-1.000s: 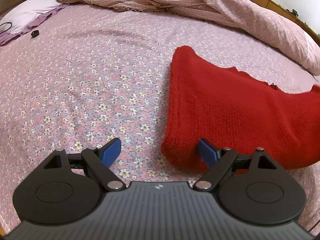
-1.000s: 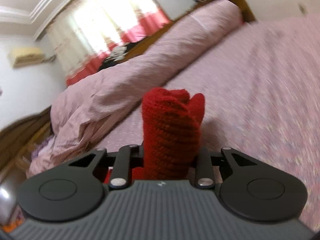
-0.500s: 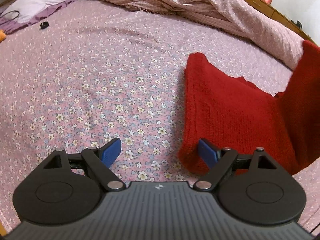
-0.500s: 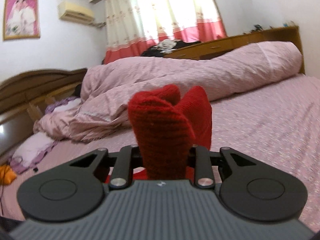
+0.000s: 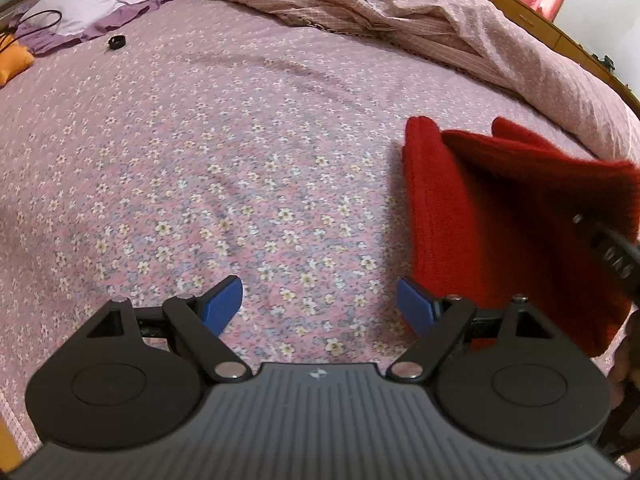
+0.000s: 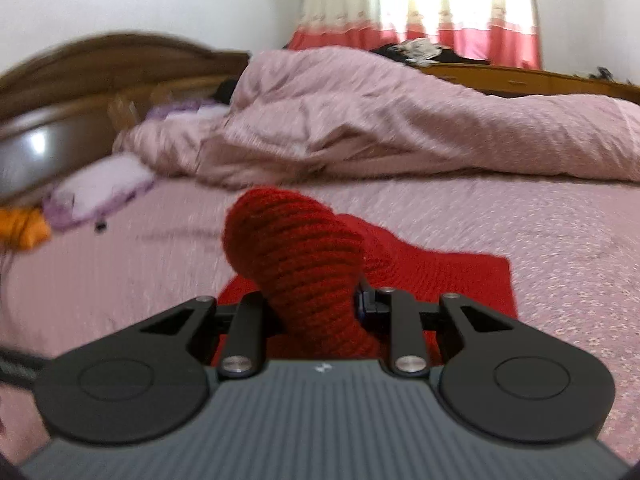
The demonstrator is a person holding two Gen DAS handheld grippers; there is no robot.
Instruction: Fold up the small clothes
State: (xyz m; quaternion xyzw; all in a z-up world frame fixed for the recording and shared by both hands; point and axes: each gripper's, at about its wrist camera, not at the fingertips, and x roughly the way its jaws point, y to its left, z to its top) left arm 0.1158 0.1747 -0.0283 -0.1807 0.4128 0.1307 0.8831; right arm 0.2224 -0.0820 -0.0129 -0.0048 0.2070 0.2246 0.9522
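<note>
A red knitted garment [image 5: 476, 216] lies on the floral bedsheet [image 5: 240, 152] at the right of the left wrist view, with one end folded over itself. My left gripper [image 5: 320, 304] is open and empty, low over the sheet just left of the garment's near edge. My right gripper [image 6: 316, 308] is shut on a bunched end of the red garment [image 6: 296, 256] and holds it over the flat part [image 6: 460, 280]. Part of the right gripper [image 5: 612, 256] shows at the right edge of the left wrist view.
A rumpled pink quilt [image 5: 400, 4] runs along the far side of the bed. A lilac pillow [image 5: 92, 0], an orange item [image 5: 12, 64] and a small black object [image 5: 117, 42] lie at the far left. A wooden headboard [image 6: 80, 80] stands behind.
My right gripper has carried the garment's end up and over toward the left, folding it onto the flat part. My left gripper has shifted left, off the garment's edge.
</note>
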